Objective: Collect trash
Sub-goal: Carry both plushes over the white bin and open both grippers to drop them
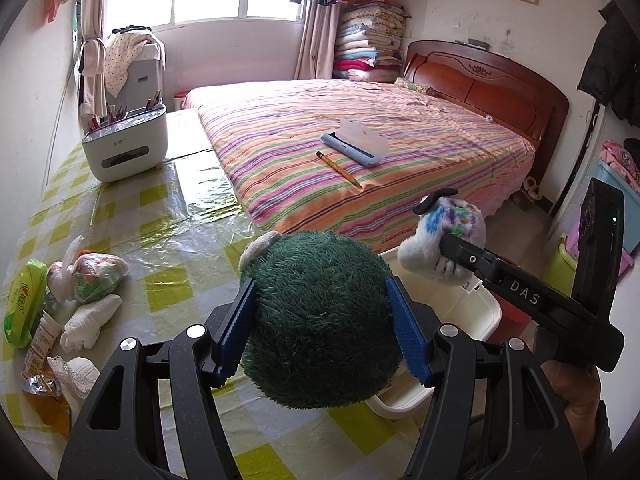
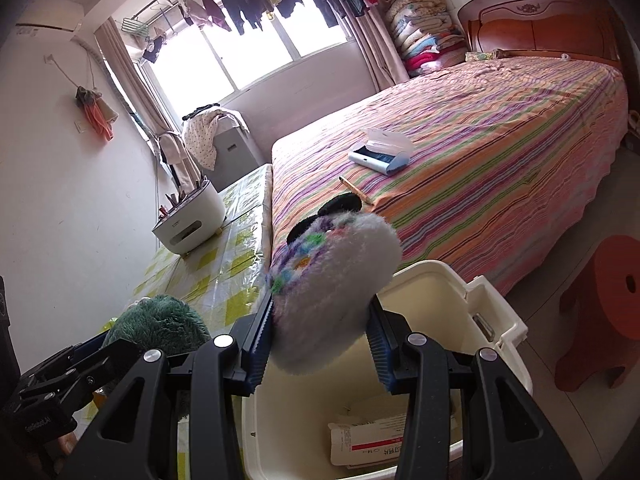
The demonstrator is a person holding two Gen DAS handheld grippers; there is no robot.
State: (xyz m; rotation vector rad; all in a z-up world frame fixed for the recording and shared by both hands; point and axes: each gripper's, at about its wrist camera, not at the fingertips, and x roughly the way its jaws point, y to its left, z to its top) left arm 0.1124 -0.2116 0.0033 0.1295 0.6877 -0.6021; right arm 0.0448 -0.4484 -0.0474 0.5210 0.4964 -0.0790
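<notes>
The white bin (image 2: pixel 460 312) stands on the floor between the tabletop (image 1: pixel 168 240) and the bed (image 1: pixel 360 152), with a paper box (image 2: pixel 372 444) already lying inside. The right gripper (image 2: pixel 320 340) squeezes a fluffy white toy (image 2: pixel 332 280) right over the open bin, probably so it can fall straight in. The left gripper (image 1: pixel 320 320) hugs a fuzzy green ball (image 1: pixel 320 320) over the tabletop edge, just beside the bin, likely waiting its turn. More trash sits on the tabletop: a tied plastic bag (image 1: pixel 96 276), a green packet (image 1: pixel 24 300) and crumpled white tissues (image 1: pixel 88 324), all near together.
</notes>
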